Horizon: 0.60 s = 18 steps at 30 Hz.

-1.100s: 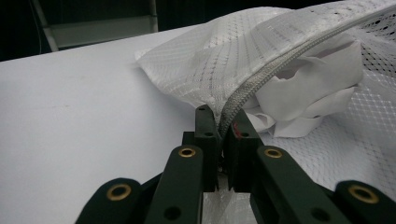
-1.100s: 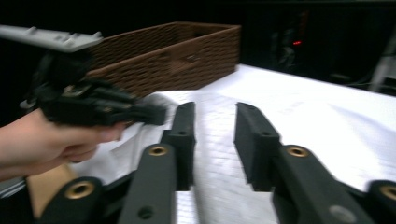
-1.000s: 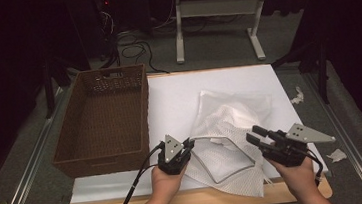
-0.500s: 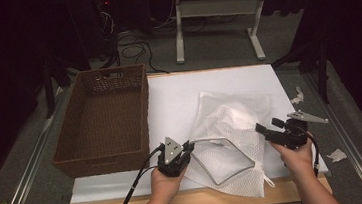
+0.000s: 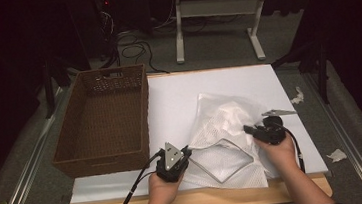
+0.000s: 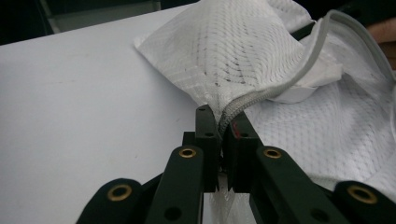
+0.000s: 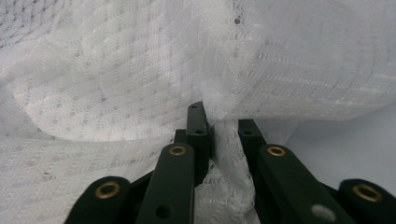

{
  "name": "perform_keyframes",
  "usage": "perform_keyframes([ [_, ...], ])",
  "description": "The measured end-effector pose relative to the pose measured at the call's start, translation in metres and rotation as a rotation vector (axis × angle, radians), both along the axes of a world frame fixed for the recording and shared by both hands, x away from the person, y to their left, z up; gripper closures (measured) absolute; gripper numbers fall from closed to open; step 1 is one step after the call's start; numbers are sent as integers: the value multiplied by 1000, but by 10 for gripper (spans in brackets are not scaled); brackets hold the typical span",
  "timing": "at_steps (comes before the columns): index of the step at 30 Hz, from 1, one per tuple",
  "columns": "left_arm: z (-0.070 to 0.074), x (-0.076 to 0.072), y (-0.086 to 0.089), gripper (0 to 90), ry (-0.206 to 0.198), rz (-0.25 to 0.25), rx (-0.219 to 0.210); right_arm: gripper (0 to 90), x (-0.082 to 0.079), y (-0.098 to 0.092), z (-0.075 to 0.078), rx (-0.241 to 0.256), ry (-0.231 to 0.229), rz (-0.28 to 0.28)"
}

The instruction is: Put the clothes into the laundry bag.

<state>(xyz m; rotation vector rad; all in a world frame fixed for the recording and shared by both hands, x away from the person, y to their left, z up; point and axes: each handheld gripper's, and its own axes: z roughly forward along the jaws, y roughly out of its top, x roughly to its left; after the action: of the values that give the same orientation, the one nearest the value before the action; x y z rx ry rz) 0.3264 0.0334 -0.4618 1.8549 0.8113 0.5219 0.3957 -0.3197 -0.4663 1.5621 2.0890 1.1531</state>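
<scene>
A brown wicker basket (image 5: 103, 119) sits at the left of the white table (image 5: 207, 84), open-topped and, as far as I can see, with nothing in it; its place right beside the work suggests it is there to receive something, though that is only my guess. Just right of its near corner, the left gripper (image 5: 174, 161) is held low at the near edge, and its jaws are pressed together on the zipper edge of a white mesh bag (image 5: 222, 133). In the left gripper view the grey zipper (image 6: 299, 70) runs straight out from between the jaws and curves away to the far right, so this grip looks meant to anchor one end of the opening. The bag lies right of centre, towards the near side of the table, with its mouth gaping as a grey-rimmed diamond and something white bunched inside. At its right side the right gripper (image 5: 252, 131) pinches a fold of the mesh; in the right gripper view the fabric (image 7: 224, 154) is gathered between jaws that stand slightly apart around it. With both sides held, I judge the person is keeping the mouth spread. Bits of white scrap (image 5: 336, 155) lie on the floor to the right.
</scene>
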Motion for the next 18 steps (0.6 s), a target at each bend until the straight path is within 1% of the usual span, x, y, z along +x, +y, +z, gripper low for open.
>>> perform_keyframes([
  [1, 2, -1, 2, 852, -10, 11, -4, 832, 4, 5, 2, -16, -22, 9],
  [2, 2, -1, 2, 853, -10, 11, -4, 832, 4, 5, 2, -16, -22, 9],
  [3, 10, -3, 7, 854, -48, 40, -28, 839, 14, 16, 10, -56, -91, 16],
  [4, 10, -3, 7, 854, -48, 40, -28, 839, 14, 16, 10, -56, -91, 16],
  [5, 22, -7, 11, 854, -96, 51, -58, 840, 22, 26, 22, -66, -178, 11],
  [6, 26, -8, 11, 853, -112, 48, -58, 840, 26, 31, 26, -69, -212, 13],
  [7, 27, -9, 10, 851, -125, 48, -49, 840, 29, 34, 30, -76, -244, 17],
  [8, 27, -9, 10, 848, -125, 48, -49, 840, 29, 34, 30, -76, -244, 17],
  [9, 22, -4, 11, 843, -109, 64, -23, 831, 37, 37, 28, -74, -257, 30],
  [10, 22, -4, 11, 831, -109, 64, -23, 831, 37, 37, 28, -74, -257, 30],
  [11, 7, 7, 12, 803, -5, 74, 28, 797, 50, 37, 15, -93, -189, 48],
  [12, 7, 7, 12, 763, -5, 74, 28, 777, 54, 37, 6, -104, -151, 33],
  [13, -4, 11, 15, 721, 17, 119, 66, 754, 56, 36, 2, -104, -141, 30],
  [14, -4, 11, 15, 696, 17, 119, 66, 709, 57, 33, 0, -90, -133, 25],
  [15, -8, 12, 16, 657, 25, 131, 82, 641, 56, 32, 2, -83, -135, 10],
  [16, -9, 12, 18, 606, 19, 152, 85, 596, 54, 30, 5, -81, -151, -4],
  [17, -8, 12, 18, 574, 16, 157, 77, 564, 52, 30, 8, -77, -160, -14],
  [18, -8, 12, 18, 548, 16, 157, 77, 564, 52, 30, 8, -77, -160, -14],
])
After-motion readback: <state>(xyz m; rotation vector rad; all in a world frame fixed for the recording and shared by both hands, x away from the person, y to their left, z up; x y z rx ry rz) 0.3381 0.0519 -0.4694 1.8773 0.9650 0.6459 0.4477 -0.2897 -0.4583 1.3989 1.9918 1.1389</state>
